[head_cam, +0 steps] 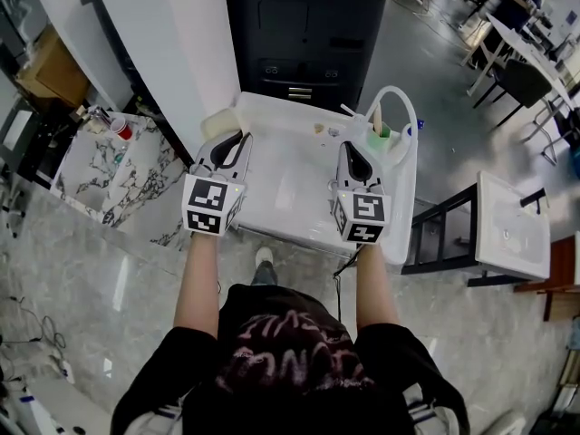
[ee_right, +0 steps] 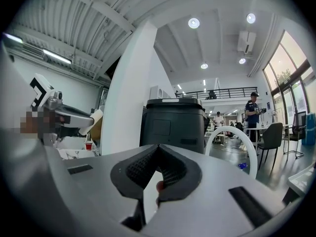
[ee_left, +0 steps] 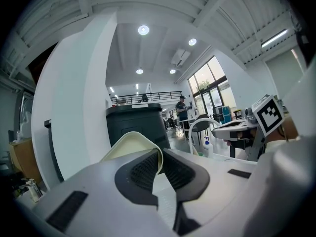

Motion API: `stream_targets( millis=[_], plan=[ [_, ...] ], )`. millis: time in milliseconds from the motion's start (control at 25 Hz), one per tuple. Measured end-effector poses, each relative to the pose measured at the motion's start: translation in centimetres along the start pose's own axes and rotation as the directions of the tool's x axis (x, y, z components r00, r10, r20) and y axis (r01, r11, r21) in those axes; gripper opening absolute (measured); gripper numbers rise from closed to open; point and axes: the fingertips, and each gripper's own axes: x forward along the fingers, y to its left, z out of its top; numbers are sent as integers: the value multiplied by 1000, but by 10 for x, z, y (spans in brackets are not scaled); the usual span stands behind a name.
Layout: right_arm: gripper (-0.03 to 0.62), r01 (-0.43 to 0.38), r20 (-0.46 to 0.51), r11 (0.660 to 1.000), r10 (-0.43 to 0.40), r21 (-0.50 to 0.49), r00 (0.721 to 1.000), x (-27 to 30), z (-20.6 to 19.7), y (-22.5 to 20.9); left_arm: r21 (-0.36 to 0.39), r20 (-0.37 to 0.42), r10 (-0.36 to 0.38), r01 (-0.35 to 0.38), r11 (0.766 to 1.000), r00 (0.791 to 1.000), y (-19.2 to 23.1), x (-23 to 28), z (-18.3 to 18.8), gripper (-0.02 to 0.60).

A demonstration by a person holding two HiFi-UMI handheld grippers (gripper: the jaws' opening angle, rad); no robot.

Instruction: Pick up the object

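Note:
A pale cream, bent foam-like sheet (ee_left: 129,144) is pinched at its edge between the dark pads of my left gripper (ee_left: 160,156). From the head camera the sheet (head_cam: 218,122) sticks out past the left gripper (head_cam: 236,138), over the far left corner of the white table (head_cam: 290,198). My right gripper (head_cam: 350,149) hovers over the table's right half with its jaw tips together. In the right gripper view, that gripper (ee_right: 157,149) is shut at the tips. A small reddish-brown thing (ee_right: 159,185) shows in the gap lower down; whether it is held is unclear.
A white basket with a hoop handle (head_cam: 401,120) stands on the table's right end. A black cabinet (head_cam: 304,34) rises behind the table, a white pillar (head_cam: 181,43) to its left. A marble counter with a red cup (head_cam: 120,130) lies left; a black frame and white table (head_cam: 512,234) right.

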Motion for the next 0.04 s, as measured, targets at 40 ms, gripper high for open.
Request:
stream_targets(
  millis=[40],
  plan=[
    [14,-1,1,1000,1,0,1000,-1,0,1,0,0,1,-1,1000,1000,-1,-1,0,40]
  ],
)
